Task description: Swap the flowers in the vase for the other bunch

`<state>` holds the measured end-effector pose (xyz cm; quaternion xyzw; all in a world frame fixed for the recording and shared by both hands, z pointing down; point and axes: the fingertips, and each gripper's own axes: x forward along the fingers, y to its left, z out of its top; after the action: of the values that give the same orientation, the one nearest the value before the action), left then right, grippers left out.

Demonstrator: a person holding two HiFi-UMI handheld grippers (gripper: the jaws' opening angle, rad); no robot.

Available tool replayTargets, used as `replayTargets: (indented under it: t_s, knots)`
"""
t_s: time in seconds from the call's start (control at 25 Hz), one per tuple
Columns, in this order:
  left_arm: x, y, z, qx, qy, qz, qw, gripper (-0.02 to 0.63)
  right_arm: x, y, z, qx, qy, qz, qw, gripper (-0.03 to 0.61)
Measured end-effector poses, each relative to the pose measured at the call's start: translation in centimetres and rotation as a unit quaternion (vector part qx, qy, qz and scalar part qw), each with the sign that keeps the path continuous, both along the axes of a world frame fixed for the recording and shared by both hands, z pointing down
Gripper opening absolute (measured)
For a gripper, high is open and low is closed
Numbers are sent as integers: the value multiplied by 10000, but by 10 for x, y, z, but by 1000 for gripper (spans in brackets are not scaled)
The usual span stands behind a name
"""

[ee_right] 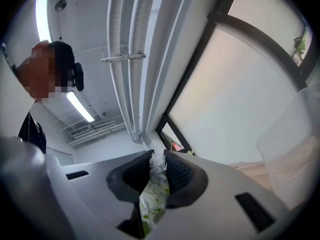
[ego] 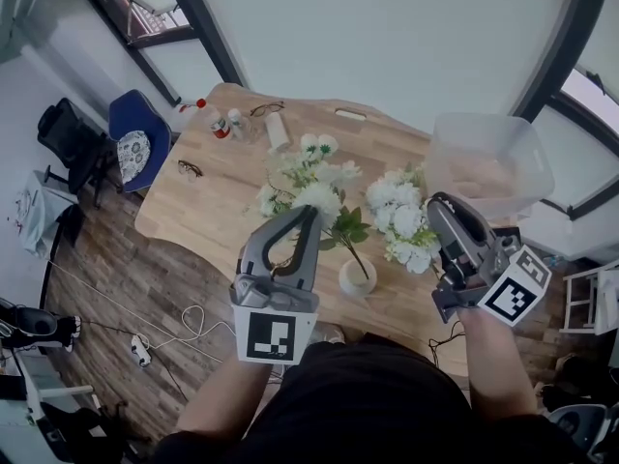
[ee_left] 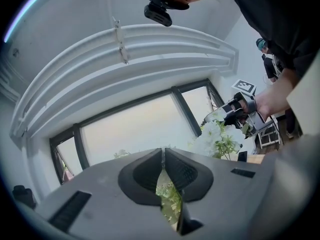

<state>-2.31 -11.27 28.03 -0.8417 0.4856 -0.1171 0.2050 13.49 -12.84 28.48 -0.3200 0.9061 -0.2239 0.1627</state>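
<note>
A small white vase [ego: 358, 280] stands on the wooden table [ego: 213, 196] near its front edge. A thin green stem runs up from it to a bunch of white flowers [ego: 308, 189]. My left gripper [ego: 311, 211] [ee_left: 163, 156] is shut on that bunch just under the blooms, with green leaves [ee_left: 168, 196] showing in the slit between the pads. To the right, my right gripper [ego: 437, 204] [ee_right: 159, 159] is shut on the other white bunch [ego: 401, 222] [ee_right: 152, 199], held in the air beside the vase. The left gripper view also shows this bunch [ee_left: 220, 136].
A clear plastic box [ego: 488, 162] stands at the table's right end. Small bottles [ego: 221, 124], a white flat item [ego: 278, 130] and glasses [ego: 190, 169] lie at the far left. A blue chair [ego: 135, 133] stands beyond the table's left edge. Cables lie on the floor.
</note>
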Motion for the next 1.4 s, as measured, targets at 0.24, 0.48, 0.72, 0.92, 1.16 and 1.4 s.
replayTargets:
  t_s: [0.24,0.48,0.72,0.92,1.16,1.4]
  knots:
    - [-8,-4,-12,32,173,-135,9998,23,-8,5,-17,183,-104,-186,9996,80]
    - [-42,-8,-39,251,232,-355,9988,23,-42,7,-37,399,-115,-427,9982,80]
    - [-75,-7,-48,472,-73,-782,9958,23,-64,7,-40,449,-310,-626,9965,80]
    - [-98,0,-37,512,-292,-1080,9924,23,-87,9,-41,470,-331,-778,9953,80]
    - [-120,7,-22,368,-311,-1258,9909,23,-108,8,-41,406,-399,-949,9939,80]
    - [-138,3,-13,290,-224,-1458,9886,23,-120,9,-44,289,-593,-1207,9905,80]
